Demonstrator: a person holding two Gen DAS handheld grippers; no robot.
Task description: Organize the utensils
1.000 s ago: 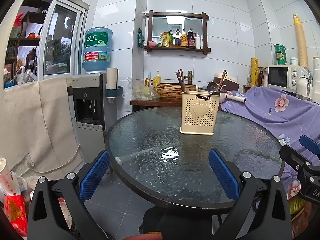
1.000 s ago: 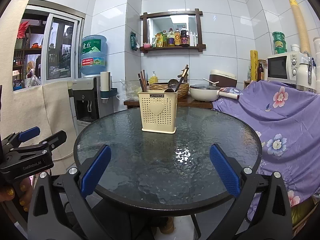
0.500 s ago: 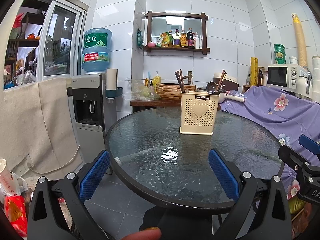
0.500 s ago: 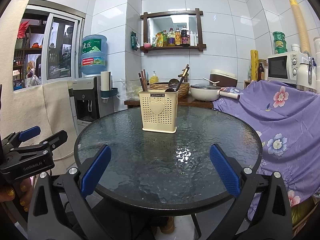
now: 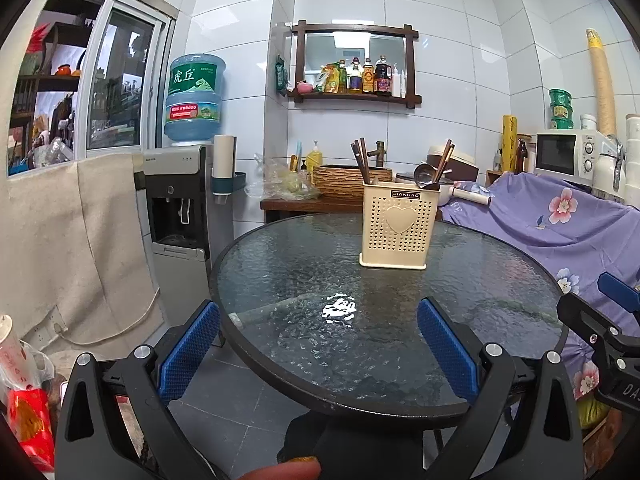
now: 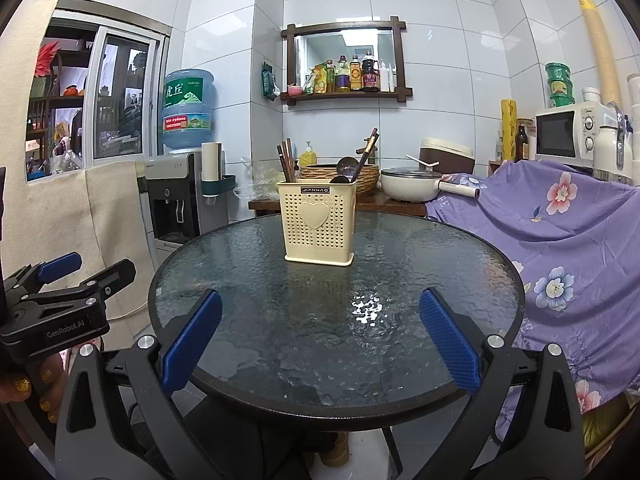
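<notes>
Utensil holder (image 6: 319,225) stands well beyond both grippers' spread fingers (image 6: 190,339)

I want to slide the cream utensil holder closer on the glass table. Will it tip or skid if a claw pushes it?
The utensil holder is tall on a narrow base, with chopsticks and a ladle sticking up, so a high push may tip it. Its perforated plastic looks light, and the glass table seems slick: a low push probably slides it.

A big blue water bottle (image 5: 195,98) sits on top of a grey water machine (image 5: 182,208) by the window. A white microwave (image 6: 570,134) stands behind a purple flowery cloth (image 6: 560,240). Bottles (image 6: 352,76) line a dark wooden shelf (image 6: 344,95) on the white tiled wall.
</notes>
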